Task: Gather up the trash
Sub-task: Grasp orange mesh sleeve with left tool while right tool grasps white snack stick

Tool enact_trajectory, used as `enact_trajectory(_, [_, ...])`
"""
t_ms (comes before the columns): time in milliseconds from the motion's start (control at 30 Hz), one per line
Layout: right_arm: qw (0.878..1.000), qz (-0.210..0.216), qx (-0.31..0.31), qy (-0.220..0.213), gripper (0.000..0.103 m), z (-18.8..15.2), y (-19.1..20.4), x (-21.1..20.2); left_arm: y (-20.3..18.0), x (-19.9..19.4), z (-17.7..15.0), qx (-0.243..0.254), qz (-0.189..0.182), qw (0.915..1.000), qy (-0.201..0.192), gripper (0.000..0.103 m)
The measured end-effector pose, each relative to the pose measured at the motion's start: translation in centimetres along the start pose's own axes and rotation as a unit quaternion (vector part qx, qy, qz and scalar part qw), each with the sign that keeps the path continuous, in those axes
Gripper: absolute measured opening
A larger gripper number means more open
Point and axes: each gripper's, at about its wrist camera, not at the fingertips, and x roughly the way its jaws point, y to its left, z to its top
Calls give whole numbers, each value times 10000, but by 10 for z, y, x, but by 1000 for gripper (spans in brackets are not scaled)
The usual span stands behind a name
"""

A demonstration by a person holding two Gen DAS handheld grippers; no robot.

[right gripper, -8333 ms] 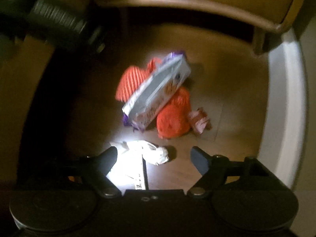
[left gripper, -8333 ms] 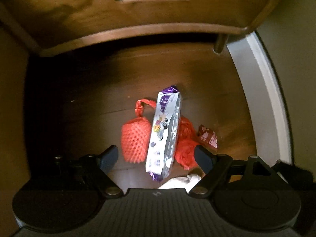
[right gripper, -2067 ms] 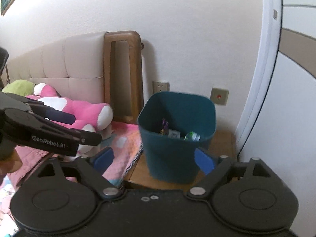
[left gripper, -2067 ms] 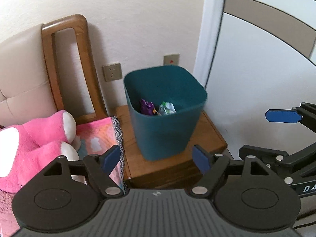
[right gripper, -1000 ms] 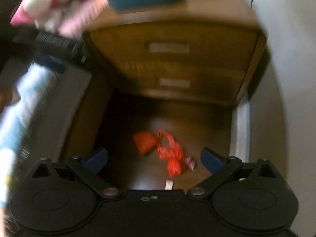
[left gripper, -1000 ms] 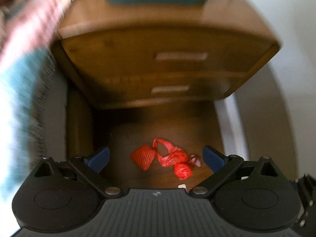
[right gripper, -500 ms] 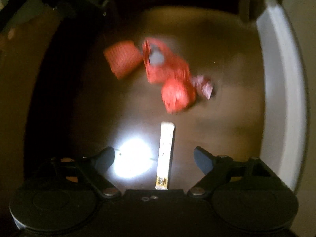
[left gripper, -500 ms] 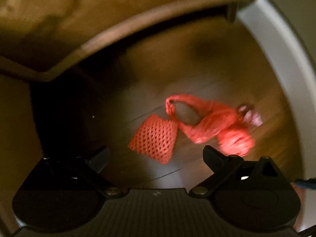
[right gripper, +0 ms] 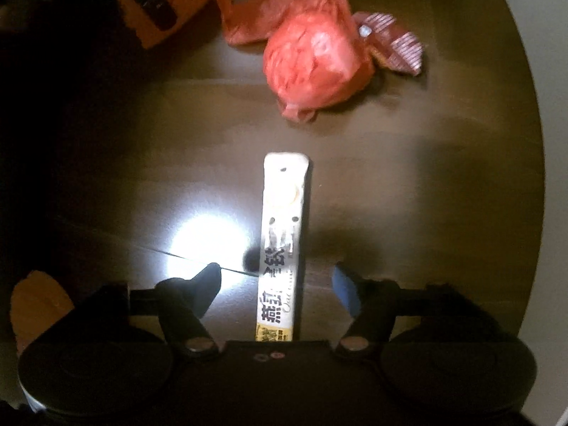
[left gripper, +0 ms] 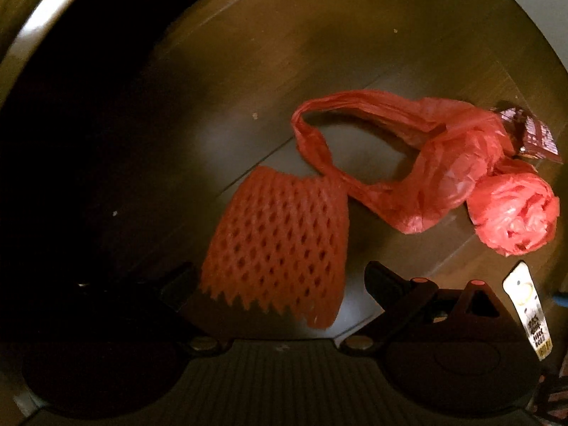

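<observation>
While pointing almost straight down at a dark wooden floor [left gripper: 355, 35]:
Net sleeve [left gripper: 280, 241]: red foam mesh, diamond holes, zigzag lower edge, flat on floor between left fingers.
Bag [left gripper: 419, 163]: thin crinkled red plastic, looped handle, one end balled up; lying right of sleeve, handle touching it.
Wrapper [right gripper: 394, 42]: small, striped, crumpled, against bag.
Stick pack [right gripper: 282, 248]: long narrow white sachet, black print, yellow end, flat on floor.
Left gripper [left gripper: 280, 280]: spread wide, astride sleeve's lower part, pads clear of it.
Right gripper [right gripper: 277, 280]: closing, pack between fingers [right gripper: 344, 289], gaps on both sides.
</observation>
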Motion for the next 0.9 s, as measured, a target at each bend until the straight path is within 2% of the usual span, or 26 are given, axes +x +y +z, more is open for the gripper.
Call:
enact_trajectory(100, [9997,-153,-188,-101,65,-4,6,5,0,6,3,-77,-56,10000,22,100])
enact_trajectory(133, [9993,-218,-260,-138,64,-5,10,5,1,7,5,-111,-65,9999,24,96])
enact_trajectory(200, [9982,-421,-403,-141,59,-6,18,7,2,8,7,-192,-95,9997,80,81])
enact_trajectory(233, [9972,-557,-479,-127,55,-7,24,6,2,10,7,-226,-92,9996,127,69])
enact_trajectory(267, [9960,-691,-551,-114,51,-8,29,7,2,11,6,-265,-95,9995,165,60])
enact_trajectory(333, [9947,-825,-600,-107,45,-9,35,9,4,12,5,-354,-69,9992,169,54])
enact_trajectory(400, [9949,-830,-575,-67,34,-9,39,8,5,10,4,-422,-45,9989,181,40])
enact_trajectory(433, [9948,-831,-594,-67,23,-8,43,8,5,9,3,-462,-55,9988,182,33])
enact_trajectory(500, [9946,-835,-617,-29,21,-7,49,7,5,6,0,-544,-31,9984,160,29])
enact_trajectory(567, [9960,-740,-496,15,20,-5,45,4,7,1,-4,-644,-22,9978,170,20])
enact_trajectory(700, [9972,-647,-359,-116,20,0,46,-15,13,-17,-14,-1032,-92,9945,178,16])
enact_trajectory(900, [9982,-452,-71,-391,20,-2,43,-94,23,-90,-38,-1723,-448,9840,68,15])
